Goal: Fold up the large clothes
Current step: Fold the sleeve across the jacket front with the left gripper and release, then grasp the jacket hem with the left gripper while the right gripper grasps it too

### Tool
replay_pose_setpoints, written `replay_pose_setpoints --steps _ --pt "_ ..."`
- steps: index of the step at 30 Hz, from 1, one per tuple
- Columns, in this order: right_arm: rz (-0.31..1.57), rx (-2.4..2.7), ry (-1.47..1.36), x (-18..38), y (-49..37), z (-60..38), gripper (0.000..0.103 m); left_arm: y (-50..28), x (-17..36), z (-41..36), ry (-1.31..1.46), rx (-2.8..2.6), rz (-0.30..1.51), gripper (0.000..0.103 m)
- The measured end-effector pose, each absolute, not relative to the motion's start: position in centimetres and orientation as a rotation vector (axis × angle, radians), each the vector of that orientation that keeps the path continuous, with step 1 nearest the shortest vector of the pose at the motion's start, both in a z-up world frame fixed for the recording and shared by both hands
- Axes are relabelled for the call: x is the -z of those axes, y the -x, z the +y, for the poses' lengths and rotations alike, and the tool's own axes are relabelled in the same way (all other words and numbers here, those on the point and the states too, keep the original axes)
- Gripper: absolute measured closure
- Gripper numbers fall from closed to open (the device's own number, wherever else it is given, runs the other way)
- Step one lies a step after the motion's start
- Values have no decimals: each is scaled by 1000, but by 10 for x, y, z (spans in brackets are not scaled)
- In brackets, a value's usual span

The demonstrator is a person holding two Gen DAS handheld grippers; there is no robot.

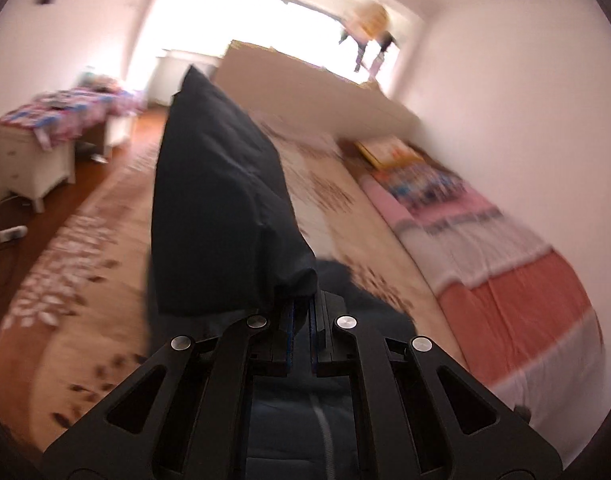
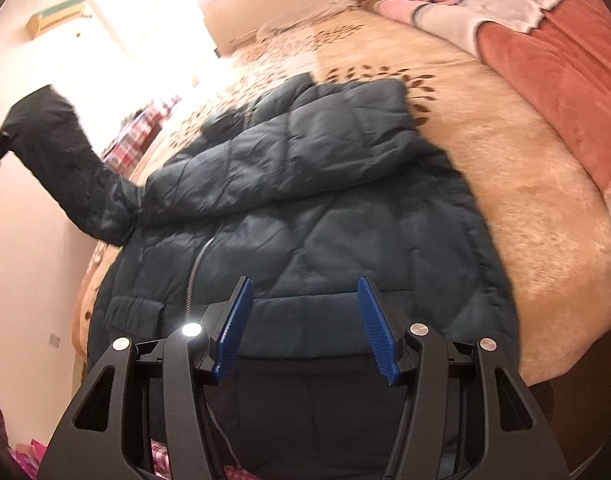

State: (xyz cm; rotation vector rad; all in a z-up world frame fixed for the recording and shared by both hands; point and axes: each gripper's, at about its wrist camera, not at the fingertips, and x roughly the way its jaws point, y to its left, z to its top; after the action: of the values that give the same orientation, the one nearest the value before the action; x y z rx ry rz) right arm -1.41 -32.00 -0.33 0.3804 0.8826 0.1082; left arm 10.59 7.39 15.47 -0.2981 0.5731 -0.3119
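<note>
A dark quilted jacket (image 2: pixel 305 216) lies mid-frame on the beige bedspread (image 2: pixel 525 184) — one sleeve (image 1: pixel 221 200) lifted, its cuff pinched in the left gripper (image 1: pixel 301 320). The right gripper (image 2: pixel 305 328) hovers over the hem, jaws spread — nothing between them.

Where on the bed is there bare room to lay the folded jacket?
Free: the beige bedspread between the dark jacket and the striped blanket, and the strip toward the headboard. Crowded: along the wall, blanket and pillows. The left gripper holds the sleeve raised.
</note>
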Motion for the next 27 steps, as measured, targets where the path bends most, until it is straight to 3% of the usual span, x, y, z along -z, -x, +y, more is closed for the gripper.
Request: replay_pose_setpoints --steps 7,12,13,14,16,24,27 --pt "862 -57 -454 12 23 -357 48 -133 -76 -51 175 449 830 98" --pt "869 -45 -479 18 25 -367 48 -144 -14 -94 75 428 991 94" --pt "870 -46 -480 19 27 -368 48 -145 -6 -100 68 418 1021 84" --pt "872 -47 -480 19 27 -369 48 -145 1 -103 67 416 1056 64" --pt "878 -48 -481 21 26 -369 48 -139 9 -109 72 435 1078 38" --pt "918 -93 -499 25 9 -354 47 -95 -11 -79 162 548 1043 35" --pt "927 -144 -526 20 -3 -343 41 -78 -15 -46 207 503 1015 35"
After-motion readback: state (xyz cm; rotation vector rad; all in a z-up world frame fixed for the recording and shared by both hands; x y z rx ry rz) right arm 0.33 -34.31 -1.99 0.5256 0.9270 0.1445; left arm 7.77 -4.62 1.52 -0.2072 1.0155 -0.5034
